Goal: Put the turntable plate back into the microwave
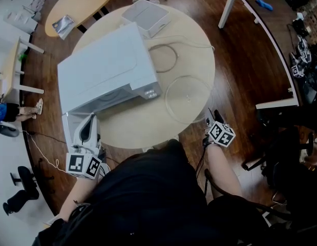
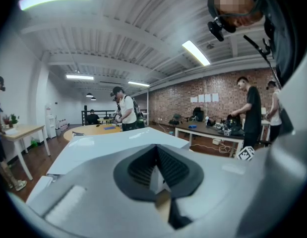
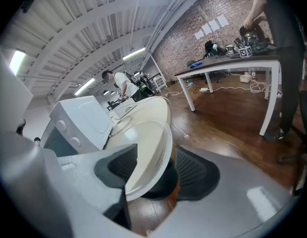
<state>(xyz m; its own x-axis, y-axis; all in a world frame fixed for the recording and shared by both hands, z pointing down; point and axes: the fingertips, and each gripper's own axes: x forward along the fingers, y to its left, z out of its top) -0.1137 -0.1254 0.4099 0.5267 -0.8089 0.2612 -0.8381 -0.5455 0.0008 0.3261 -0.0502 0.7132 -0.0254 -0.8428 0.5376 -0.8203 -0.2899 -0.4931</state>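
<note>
Tongs first: left gripper (image 2: 156, 171) is closed on the free edge of the microwave door (image 1: 70, 129), holding it swung open. The right gripper (image 3: 154, 168) has its jaws wide apart, one on either side of the rim of the turntable plate (image 3: 146, 150), pads not pressing. Round table (image 1: 148, 129) carries the white microwave (image 1: 104, 70) on its left part. Turntable plate (image 1: 188, 97) lies flat on the table just right of the microwave, outside the cavity, its near edge toward the right gripper. Judged: clear glass, so stiff, fairly heavy, smooth and breakable. A one-edge hold may let it tip or slip. Best purchase is the rim, taken deep and closed firmly, with the plate kept level for the carry.
</note>
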